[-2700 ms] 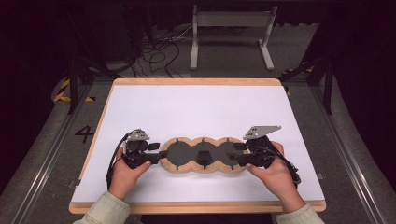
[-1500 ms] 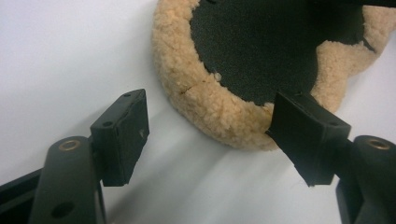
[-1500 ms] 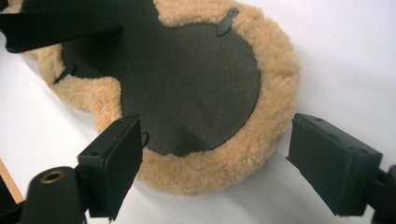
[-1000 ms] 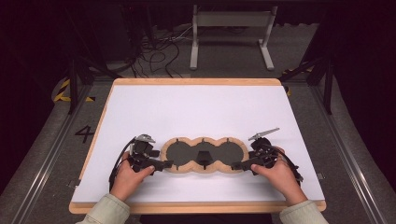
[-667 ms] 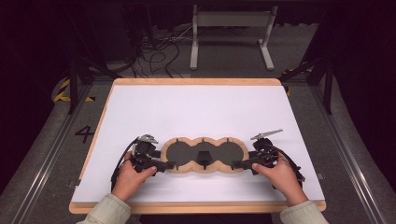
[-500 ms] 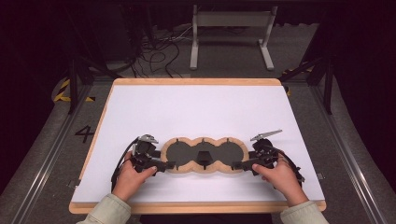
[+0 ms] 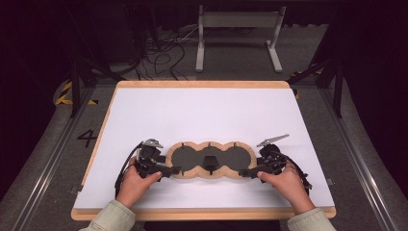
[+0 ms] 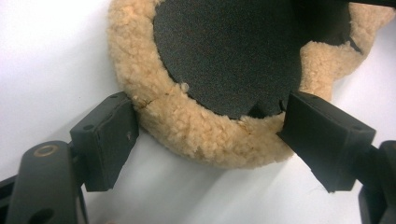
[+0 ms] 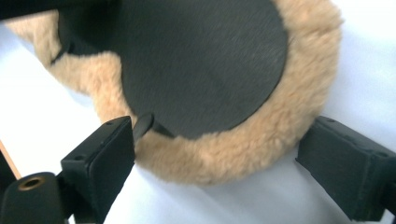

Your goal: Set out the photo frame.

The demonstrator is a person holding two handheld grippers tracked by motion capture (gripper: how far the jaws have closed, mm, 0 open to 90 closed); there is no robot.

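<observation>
Low in the frame, both hands lie flat on the white counter [image 7: 202,115], aimed inward at a fleece-rimmed three-lobed pad [image 7: 210,160] at lower centre. The left gripper [image 7: 169,171] and right gripper [image 7: 245,172] each have fingers spread, straddling the pad's end lobes without clamping.

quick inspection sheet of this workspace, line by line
surface: white board with a wooden rim, lying flat
job's things: three-lobed fleece-edged mat with dark centres, flat near the front edge
clutter: nothing seen
grippers: left gripper at the mat's left end, right gripper at its right end; jaws of each open, either side of the fleece rim
cables: a cable trails from each gripper; a tangle on the floor behind the board
surroundings: grey metal stand, dark floor
</observation>
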